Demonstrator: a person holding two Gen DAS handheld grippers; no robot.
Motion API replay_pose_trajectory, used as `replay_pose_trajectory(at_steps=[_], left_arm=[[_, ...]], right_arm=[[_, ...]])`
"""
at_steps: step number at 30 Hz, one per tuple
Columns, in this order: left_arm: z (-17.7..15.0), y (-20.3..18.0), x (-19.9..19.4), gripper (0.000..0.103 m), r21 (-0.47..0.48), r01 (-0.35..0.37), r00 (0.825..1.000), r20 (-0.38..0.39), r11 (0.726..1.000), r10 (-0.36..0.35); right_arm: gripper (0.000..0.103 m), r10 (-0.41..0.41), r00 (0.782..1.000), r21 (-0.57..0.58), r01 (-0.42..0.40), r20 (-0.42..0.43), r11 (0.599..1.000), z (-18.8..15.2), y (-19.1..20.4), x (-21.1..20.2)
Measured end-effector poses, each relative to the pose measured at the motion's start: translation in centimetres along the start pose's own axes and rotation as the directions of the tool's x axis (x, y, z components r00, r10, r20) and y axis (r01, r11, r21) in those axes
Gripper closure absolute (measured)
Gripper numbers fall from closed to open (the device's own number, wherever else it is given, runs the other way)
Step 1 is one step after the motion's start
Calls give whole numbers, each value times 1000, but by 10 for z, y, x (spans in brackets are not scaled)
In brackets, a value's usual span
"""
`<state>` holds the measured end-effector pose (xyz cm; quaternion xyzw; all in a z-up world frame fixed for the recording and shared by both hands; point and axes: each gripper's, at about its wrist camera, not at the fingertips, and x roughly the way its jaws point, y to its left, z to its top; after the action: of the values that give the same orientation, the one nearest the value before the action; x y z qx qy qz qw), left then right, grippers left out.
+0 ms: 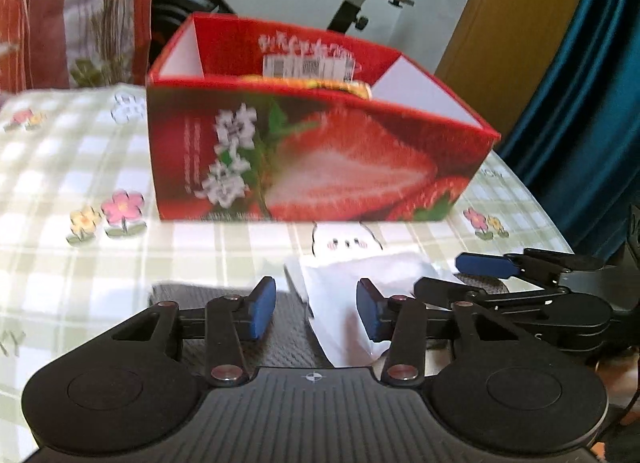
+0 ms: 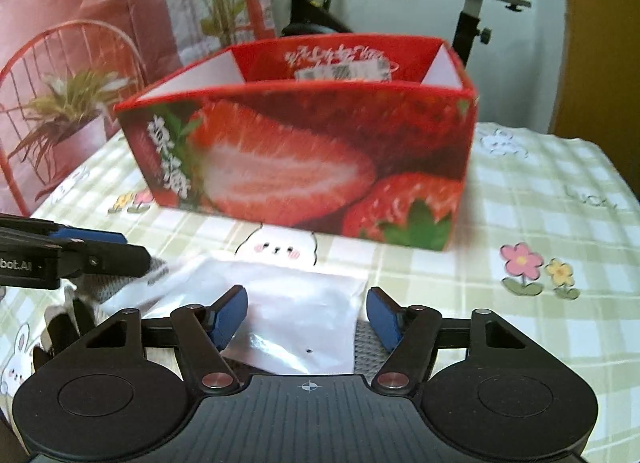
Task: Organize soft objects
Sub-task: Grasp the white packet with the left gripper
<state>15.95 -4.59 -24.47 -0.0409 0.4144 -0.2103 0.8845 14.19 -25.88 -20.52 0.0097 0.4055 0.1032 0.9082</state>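
Left wrist view had the left gripper (image 1: pixel 316 313) low over the tabletop (image 1: pixel 80 167), jaws apart, straddling one edge of a white plastic pouch (image 1: pixel 344 303) without pressing it. A grey knitted item (image 1: pixel 280 327) lay under that pouch, directly beneath the gripper. Off to its right, the right gripper (image 1: pixel 460 275) reached in at the pouch's other side.

From the right wrist view, the right gripper (image 2: pixel 306 319) also stood apart, the white plastic pouch (image 2: pixel 296 311) filling the gap between its blue pads (image 2: pixel 228 315), neither pad visibly biting. The grey knit peeked out just beside the right-hand pad.

The step looked like a two-handed pickup of the pouch, not yet clamped. Next move likely called for both grippers to squeeze in evenly, then lift toward the strawberry box (image 2: pixel 304 155) standing just ahead, open-topped.

The pouch looked glossy, flat, crinkly and slippery; a shallow pinch could slide off.
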Motion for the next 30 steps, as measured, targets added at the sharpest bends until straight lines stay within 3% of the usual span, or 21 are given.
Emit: replay_pose_trajectory(at_steps=[8, 17, 30], left_arm=[[-10, 10, 22, 57, -61, 46, 997, -63, 997, -50], [-10, 5, 25, 64, -42, 108, 991, -68, 993, -111], [-21, 9, 20, 73, -71, 129, 991, -31, 989, -131]], right_arm=[[38, 48, 999, 66, -48, -11, 997, -7, -11, 5], [36, 75, 997, 107, -72, -19, 992, -9, -17, 9], [30, 114, 992, 147, -105, -54, 984, -6, -14, 13]])
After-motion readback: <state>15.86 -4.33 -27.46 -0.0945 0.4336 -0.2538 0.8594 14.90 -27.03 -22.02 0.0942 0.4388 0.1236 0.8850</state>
